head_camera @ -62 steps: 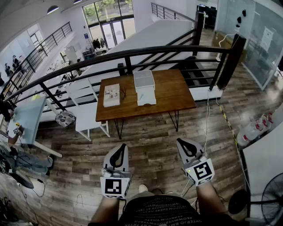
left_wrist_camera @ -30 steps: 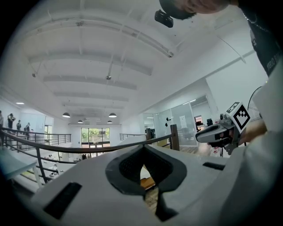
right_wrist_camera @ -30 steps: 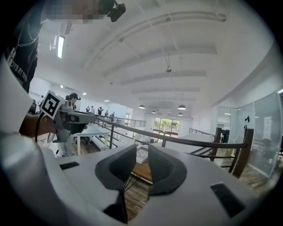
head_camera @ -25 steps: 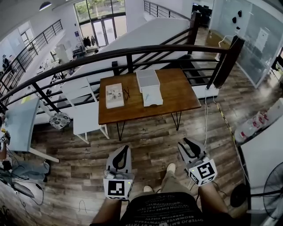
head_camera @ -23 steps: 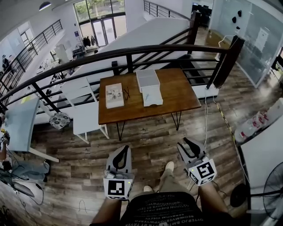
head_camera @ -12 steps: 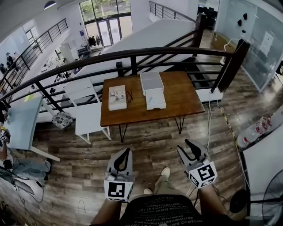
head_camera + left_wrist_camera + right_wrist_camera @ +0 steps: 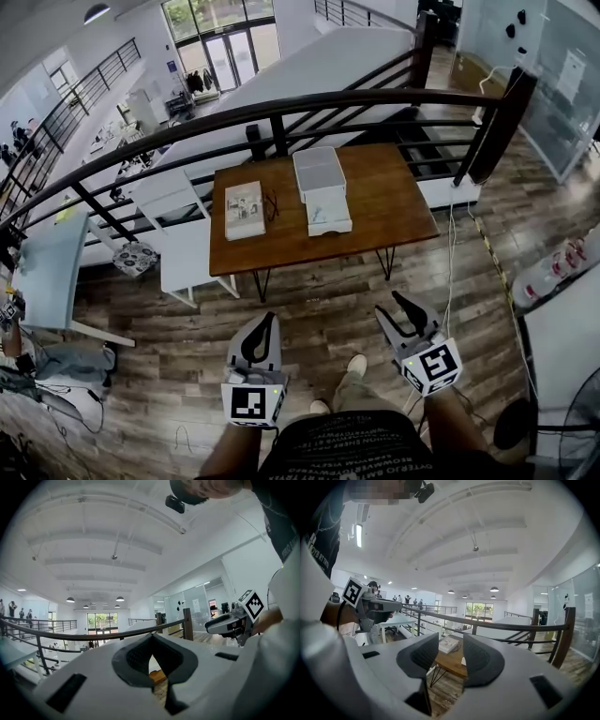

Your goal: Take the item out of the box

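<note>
Standing well short of the surface (image 7: 389, 202) beside the railing (image 7: 309, 103), where the white box (image 7: 328, 217) sits open with the item seemingly inside, I carry both grippers low over the plank floor (image 7: 319, 295) for the approach, left gripper (image 7: 270, 319) fingers pressed together, right gripper (image 7: 389, 305) fingers spread and empty

Head view: contents of the white box (image 7: 323, 192) on the table (image 7: 380, 206) too small to tell. Small dark thing (image 7: 272, 203) beside it, unidentifiable. Fan (image 7: 577, 427) cut off at the right edge. The left gripper (image 7: 151, 639) hides all but a sliver of table. The right gripper (image 7: 450, 656) covers most of the box.
</note>
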### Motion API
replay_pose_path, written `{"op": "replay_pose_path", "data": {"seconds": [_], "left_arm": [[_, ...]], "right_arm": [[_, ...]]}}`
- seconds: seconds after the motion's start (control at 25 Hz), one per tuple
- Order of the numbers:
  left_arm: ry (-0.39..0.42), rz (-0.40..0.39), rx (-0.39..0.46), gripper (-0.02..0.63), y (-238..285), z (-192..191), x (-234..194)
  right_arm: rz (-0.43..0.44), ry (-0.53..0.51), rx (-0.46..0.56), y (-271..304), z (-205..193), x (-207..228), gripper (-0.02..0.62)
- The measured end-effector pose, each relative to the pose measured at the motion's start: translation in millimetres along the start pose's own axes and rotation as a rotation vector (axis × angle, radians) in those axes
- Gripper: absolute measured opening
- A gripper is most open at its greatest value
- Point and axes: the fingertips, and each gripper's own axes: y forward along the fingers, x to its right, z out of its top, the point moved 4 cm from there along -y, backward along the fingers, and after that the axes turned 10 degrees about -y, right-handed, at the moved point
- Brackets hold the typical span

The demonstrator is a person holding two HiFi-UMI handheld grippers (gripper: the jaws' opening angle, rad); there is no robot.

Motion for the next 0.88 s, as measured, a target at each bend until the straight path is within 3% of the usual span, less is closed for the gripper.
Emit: {"op": "replay_pose_path", "data": {"seconds": [0.48, 0.88], "left_arm": [[-0.016, 0.029, -0.030, 0.005, 84.3, -10.3, -4.4], [-0.022, -0.002, -0.050, 0.005, 159.2, -15.9, 8.7]], "right_arm": [[0.061, 0.002, -0.006, 58.0, -16.5, 62.4, 0.161], [0.107, 0.027, -0.038, 93.0, -34.4, 105.4, 0.161]]}}
